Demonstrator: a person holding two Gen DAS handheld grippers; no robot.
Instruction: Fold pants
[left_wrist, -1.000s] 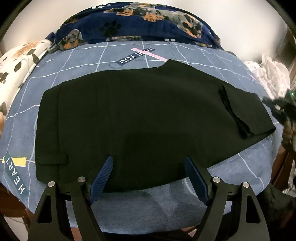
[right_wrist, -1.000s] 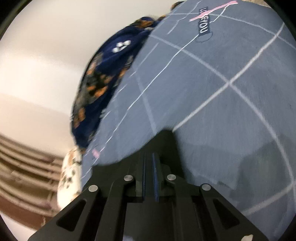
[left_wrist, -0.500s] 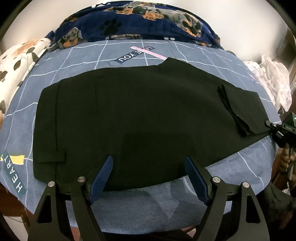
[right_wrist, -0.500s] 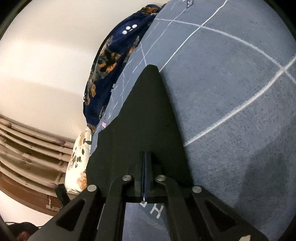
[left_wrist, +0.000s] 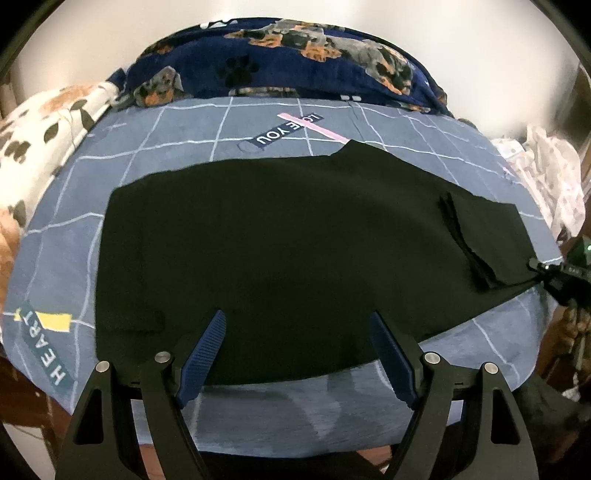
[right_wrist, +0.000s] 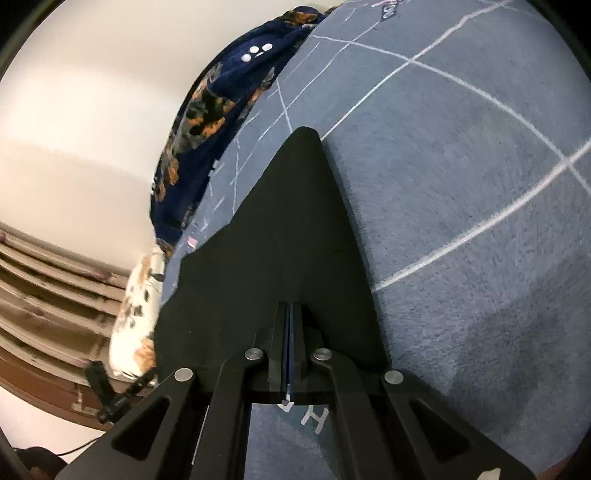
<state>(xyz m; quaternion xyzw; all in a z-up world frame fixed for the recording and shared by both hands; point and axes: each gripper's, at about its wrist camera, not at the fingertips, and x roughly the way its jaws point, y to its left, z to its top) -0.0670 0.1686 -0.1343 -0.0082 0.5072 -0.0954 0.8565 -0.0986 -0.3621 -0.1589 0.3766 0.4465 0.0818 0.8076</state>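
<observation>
Black pants (left_wrist: 280, 236) lie spread flat across a blue grid-patterned bed sheet (left_wrist: 177, 129), legs folded together, a folded hem layer at the right end. My left gripper (left_wrist: 297, 325) is open and empty, hovering above the pants' near edge. My right gripper (right_wrist: 291, 306) is shut on the pants' right end (right_wrist: 291, 229), the cloth stretching away from the fingers. It also shows at the far right of the left wrist view (left_wrist: 535, 266), pinching the hem corner.
A navy dog-print blanket (left_wrist: 295, 55) lies along the far side of the bed. A white spotted pillow (left_wrist: 40, 140) is at the left. Pale crumpled cloth (left_wrist: 546, 177) lies at the right. The bed's near edge runs under my left gripper.
My right gripper, shut throughout, now holds the pants' right end and has pulled it outward. The pants have slid slightly right and lie flatter. My left gripper stays open in place.
</observation>
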